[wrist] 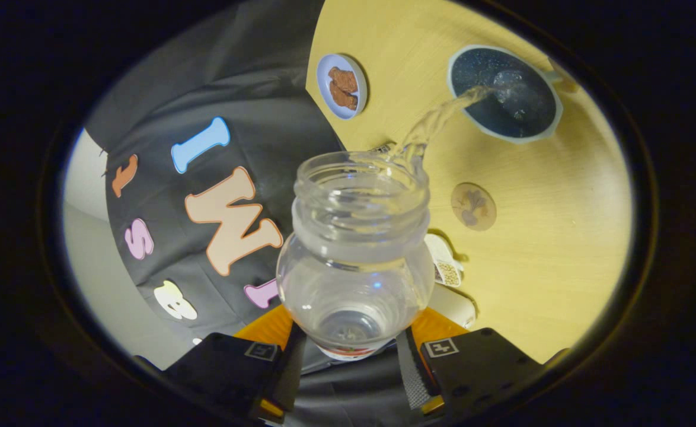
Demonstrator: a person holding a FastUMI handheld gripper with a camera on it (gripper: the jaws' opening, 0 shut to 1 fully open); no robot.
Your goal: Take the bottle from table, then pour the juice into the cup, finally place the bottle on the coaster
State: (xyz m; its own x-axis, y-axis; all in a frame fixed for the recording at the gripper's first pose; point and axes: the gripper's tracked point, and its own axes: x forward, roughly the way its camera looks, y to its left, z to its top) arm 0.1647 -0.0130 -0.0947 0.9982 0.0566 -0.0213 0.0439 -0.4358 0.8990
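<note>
Pouring is under way: the tool [348, 356] has its two fingers closed against the base of a clear plastic bottle [357, 261], one finger on each side, and the bottle is tipped forward so its open mouth points away over the yellow wooden counter [538, 249]. A thin clear stream of juice [437, 121] leaves the far lip of the bottle and arcs into a dark cup with a pale rim [505, 95], landing just inside the near edge. The bottle looks almost empty, with only a little liquid near the neck. To do this step well, the tilt should probably be kept steady and eased further only slowly, since the stream enters close to the rim and could spill if it weakens and falls short. A round brown coaster [473, 206] lies on the counter between bottle and cup, free to receive the bottle afterwards. A small plate with brown snacks [341, 86] sits farther off, beside the cup.
</note>
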